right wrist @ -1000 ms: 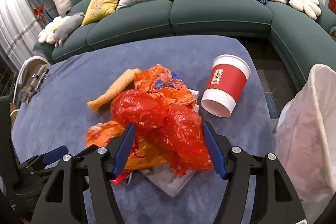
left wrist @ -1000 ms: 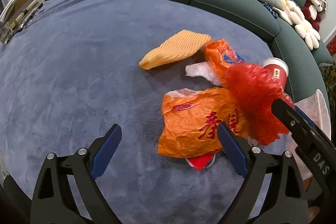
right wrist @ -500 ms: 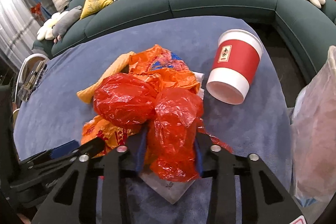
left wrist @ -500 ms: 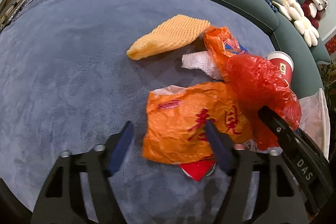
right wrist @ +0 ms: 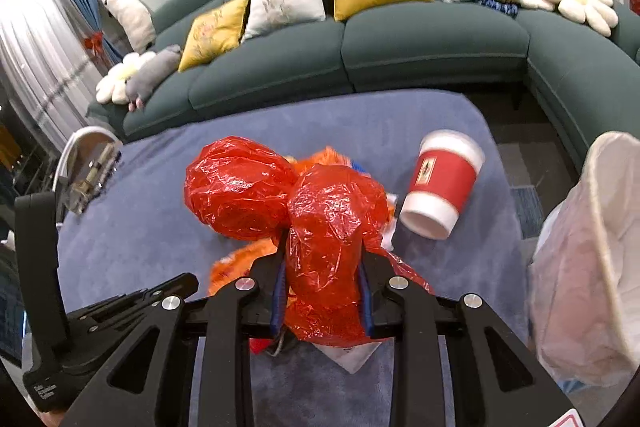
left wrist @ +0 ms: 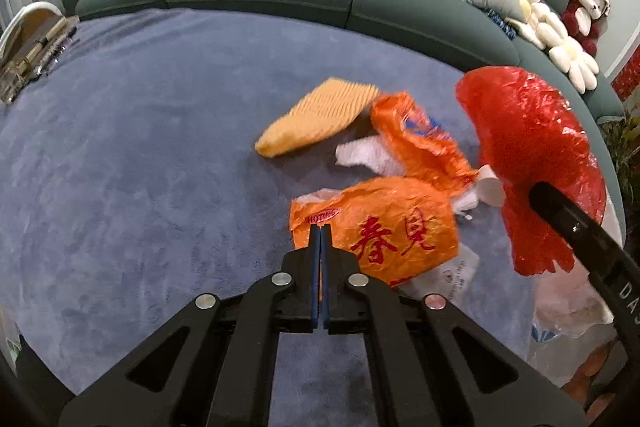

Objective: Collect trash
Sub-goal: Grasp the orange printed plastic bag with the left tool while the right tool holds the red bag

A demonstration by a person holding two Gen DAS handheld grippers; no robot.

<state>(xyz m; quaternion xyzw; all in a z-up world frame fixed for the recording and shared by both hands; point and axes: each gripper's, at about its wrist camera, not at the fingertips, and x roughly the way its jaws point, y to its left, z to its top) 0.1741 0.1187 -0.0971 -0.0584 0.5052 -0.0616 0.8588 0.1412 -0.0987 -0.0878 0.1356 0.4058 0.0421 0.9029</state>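
Up off the blue carpet (left wrist: 120, 155) comes the red plastic bag (right wrist: 332, 239), the right claw (right wrist: 322, 291) having just squeezed in to pinch it, centre of its view. Left claw (left wrist: 320, 239) has just snapped fully closed on the edge of the orange bag (left wrist: 392, 227), lower middle. Red paper cup (right wrist: 440, 183) lies tipped at right, beside the white trash bag (right wrist: 592, 259).

Red plastic bag (right wrist: 328, 227), glossy. Orange plastic bag (left wrist: 384, 227) bearing red characters. Paper cup (right wrist: 442, 183) red with white rims. Foam sleeve (left wrist: 316, 119) yellow-orange, ribbed. Carpet (left wrist: 140, 147) slate blue. Sofa (right wrist: 420, 43) dark green; cushions mustard and pale grey.
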